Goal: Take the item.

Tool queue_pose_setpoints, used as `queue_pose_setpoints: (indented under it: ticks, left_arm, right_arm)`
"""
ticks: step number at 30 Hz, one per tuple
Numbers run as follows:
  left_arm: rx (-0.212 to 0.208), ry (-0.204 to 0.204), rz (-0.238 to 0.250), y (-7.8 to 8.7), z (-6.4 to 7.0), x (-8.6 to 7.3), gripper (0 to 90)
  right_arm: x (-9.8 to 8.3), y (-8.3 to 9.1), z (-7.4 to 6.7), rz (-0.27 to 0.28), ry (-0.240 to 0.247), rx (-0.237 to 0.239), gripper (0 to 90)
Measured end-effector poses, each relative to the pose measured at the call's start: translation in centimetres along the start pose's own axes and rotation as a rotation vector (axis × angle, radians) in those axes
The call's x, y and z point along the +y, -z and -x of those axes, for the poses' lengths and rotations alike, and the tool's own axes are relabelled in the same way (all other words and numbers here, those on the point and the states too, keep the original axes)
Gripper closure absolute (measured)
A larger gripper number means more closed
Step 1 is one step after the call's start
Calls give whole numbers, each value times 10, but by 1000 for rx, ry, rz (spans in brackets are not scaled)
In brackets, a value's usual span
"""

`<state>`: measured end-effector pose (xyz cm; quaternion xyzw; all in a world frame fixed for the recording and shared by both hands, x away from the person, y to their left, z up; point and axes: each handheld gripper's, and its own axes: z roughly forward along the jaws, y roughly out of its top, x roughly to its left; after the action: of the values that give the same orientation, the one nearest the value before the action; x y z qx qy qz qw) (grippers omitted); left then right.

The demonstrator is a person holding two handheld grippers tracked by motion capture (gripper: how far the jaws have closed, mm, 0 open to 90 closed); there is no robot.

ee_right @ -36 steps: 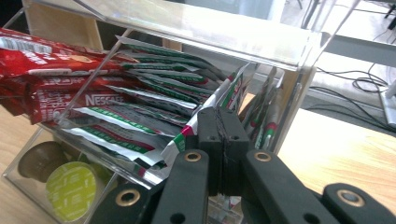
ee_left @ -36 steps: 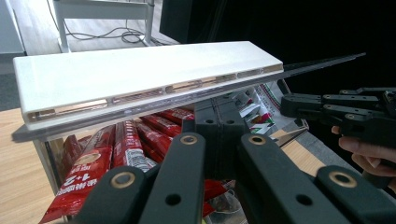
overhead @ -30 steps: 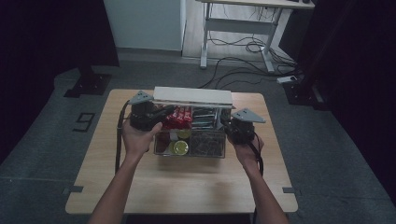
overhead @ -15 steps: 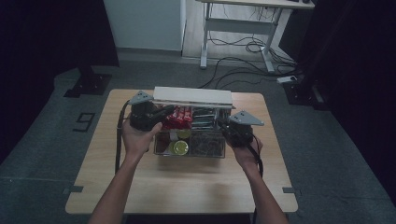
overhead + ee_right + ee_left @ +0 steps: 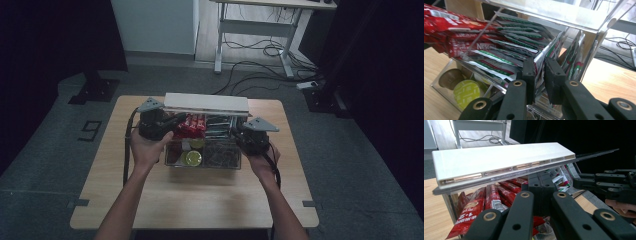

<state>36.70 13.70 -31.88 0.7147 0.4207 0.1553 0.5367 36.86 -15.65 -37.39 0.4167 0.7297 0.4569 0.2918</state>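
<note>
Fig.: Clear plastic organiser box standing near the far edge of the wooden table, roughly centred betw. left and right edges. White lid raised over the box's far side, tilted; in the left gripper view the lid crosses the upper frame w/ slots along its near edge.

Contents: red sachets stacked in the upper left compartment; green-and-white sachets in the upper right compartment; round capsules, one w/ a lime-green top, in the lower front left section.

Left gripper: at the box's left end, held by the left hand; jaws fully closed, tips side by side just under the lid. Whether anything thin sits betw. them cannot be told. Red sachets lie just left of the jaws in its own view.

Right gripper: at the box's right end, held by the right hand. Jaws have just been opening; now a narrow gap. An upright green-and-white sachet stands betw. the pads at the right end of the sachet stack. Left pad lies against it; right pad looks slightly off it, so no firm pinch shows. Red sachets and capsule appear left of the jaws in this view.
</note>
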Motion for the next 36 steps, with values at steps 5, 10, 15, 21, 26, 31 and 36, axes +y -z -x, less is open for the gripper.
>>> queue_pose_setpoints:
  ticks: [5, 10, 15, 21, 26, 31, 36]
  left_arm:
    - [1, -2, -1, 0, 0, 0, 900]
    - [1, 0, 3, 0, -1, 0, 900]
    - [3, 1, 7, -1, 0, 0, 900]
    - [6, 1, 11, -1, 0, 1, 900]
    - [7, 3, 14, -1, 0, 3, 900]
    - [7, 6, 19, -1, 0, 4, 900]
    - [5, 7, 22, -1, 1, 5, 900]
  right_arm:
    - [0, -1, 2, -23, 2, -6, 891]
    - [0, 7, 6, 0, -18, -1, 896]
    - [0, 26, 12, 62, -52, 25, 896]
    - [-4, 38, 15, 115, -80, 43, 896]
    - [-6, 50, 17, 162, -93, 52, 896]
    - [-5, 62, 22, 198, -117, 66, 896]
    - [-6, 68, 27, 208, -127, 74, 897]
